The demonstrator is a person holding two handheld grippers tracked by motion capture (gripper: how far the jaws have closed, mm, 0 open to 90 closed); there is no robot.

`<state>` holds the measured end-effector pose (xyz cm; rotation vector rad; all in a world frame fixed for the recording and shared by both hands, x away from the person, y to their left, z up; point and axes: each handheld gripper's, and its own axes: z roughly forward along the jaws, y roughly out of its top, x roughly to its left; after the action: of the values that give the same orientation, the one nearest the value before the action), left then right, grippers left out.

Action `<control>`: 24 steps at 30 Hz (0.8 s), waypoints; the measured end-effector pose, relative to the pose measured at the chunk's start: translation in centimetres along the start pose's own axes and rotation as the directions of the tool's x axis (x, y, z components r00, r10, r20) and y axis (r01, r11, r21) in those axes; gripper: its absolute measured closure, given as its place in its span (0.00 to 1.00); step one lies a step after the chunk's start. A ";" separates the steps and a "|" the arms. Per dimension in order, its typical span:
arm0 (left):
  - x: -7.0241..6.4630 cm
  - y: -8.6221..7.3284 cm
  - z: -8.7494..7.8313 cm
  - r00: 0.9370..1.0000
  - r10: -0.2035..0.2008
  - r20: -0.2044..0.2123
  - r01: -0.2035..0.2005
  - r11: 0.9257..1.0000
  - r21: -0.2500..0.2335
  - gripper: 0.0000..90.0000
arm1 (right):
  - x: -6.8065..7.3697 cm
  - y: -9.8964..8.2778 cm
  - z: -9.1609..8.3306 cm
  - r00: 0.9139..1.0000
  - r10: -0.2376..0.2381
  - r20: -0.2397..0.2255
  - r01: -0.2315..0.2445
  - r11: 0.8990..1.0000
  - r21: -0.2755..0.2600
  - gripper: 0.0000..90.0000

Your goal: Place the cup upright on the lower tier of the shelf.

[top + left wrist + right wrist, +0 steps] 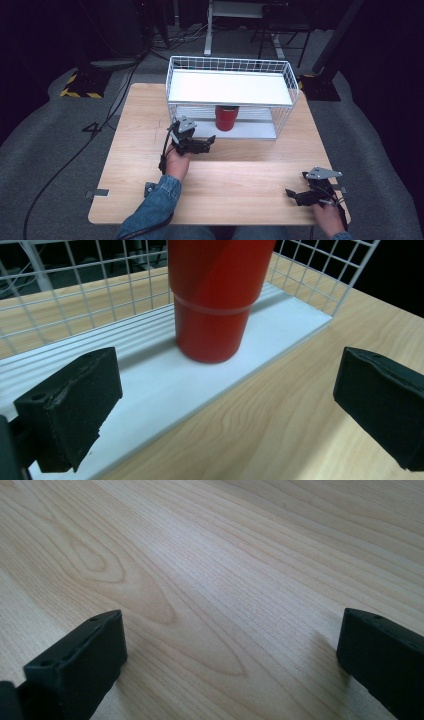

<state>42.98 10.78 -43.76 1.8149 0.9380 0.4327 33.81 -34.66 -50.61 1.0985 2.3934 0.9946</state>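
A red tumbler [226,117] stands upright on the lower white shelf of a white wire rack [287,75] at the back of the wooden table [240,180]. My left gripper [211,141] hovers just in front of the rack, open, pointing toward the tumbler and a short way from it. In the left gripper view the tumbler [215,295] rises between and beyond the two black jaws, which stand wide apart with nothing between them [225,405]. My right gripper [290,194] rests low near the table's front right corner, open; its jaws frame bare wood [230,655].
The rack has an upper white shelf [230,87] directly above the tumbler, limiting headroom. Wire mesh closes the rack's sides and back. Cables run over the grey floor at left [75,155]. A chair and a table leg stand behind the rack.
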 end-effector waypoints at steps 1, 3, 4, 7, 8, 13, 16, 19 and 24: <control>-0.1 -0.1 -0.8 1.000 0.003 0.000 -0.003 1.000 -0.001 0.00 | 0.0 0.0 0.0 1.000 0.000 0.000 0.000 1.000 0.000 0.00; -0.4 -0.2 -1.8 1.000 0.009 -0.002 -0.009 1.000 -0.008 0.00 | 0.0 0.0 0.0 1.000 0.000 0.000 0.000 1.000 0.000 0.00; -0.5 -0.2 -2.6 1.000 0.015 -0.001 -0.015 1.000 -0.010 0.00 | 0.0 0.0 0.0 1.000 0.000 0.000 0.000 1.000 0.000 0.00; -0.9 -0.5 -4.1 1.000 0.020 0.000 -0.020 1.000 -0.012 0.00 | 0.0 0.0 0.0 1.000 -0.002 -0.002 0.002 1.000 0.000 0.00; -1.0 -0.6 -4.5 1.000 0.023 0.002 -0.023 1.000 -0.012 0.00 | 0.0 0.1 0.1 1.000 -0.002 -0.004 0.002 1.000 -0.001 0.00; -1.7 -1.1 -6.5 0.999 0.047 0.005 -0.047 0.999 -0.007 0.00 | -0.1 0.2 0.3 1.000 -0.006 -0.008 0.006 1.000 -0.002 0.00; -2.0 -1.4 -7.6 0.998 0.058 0.017 -0.058 0.998 -0.002 0.00 | -0.1 0.3 0.3 1.000 -0.006 -0.007 0.006 1.000 0.000 0.00; -2.2 -1.7 -8.6 0.997 0.073 0.029 -0.073 0.997 0.006 0.00 | -0.1 0.3 0.3 1.000 -0.006 -0.007 0.006 1.000 0.000 0.00; -2.1 -3.0 -10.1 0.996 0.054 0.072 -0.055 0.998 0.011 0.00 | -0.1 0.3 0.3 1.000 -0.006 -0.007 0.006 1.000 0.000 0.00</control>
<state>33.78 16.03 -41.86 1.8591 0.8456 0.3942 34.16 -34.46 -50.61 1.0890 2.4006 0.9985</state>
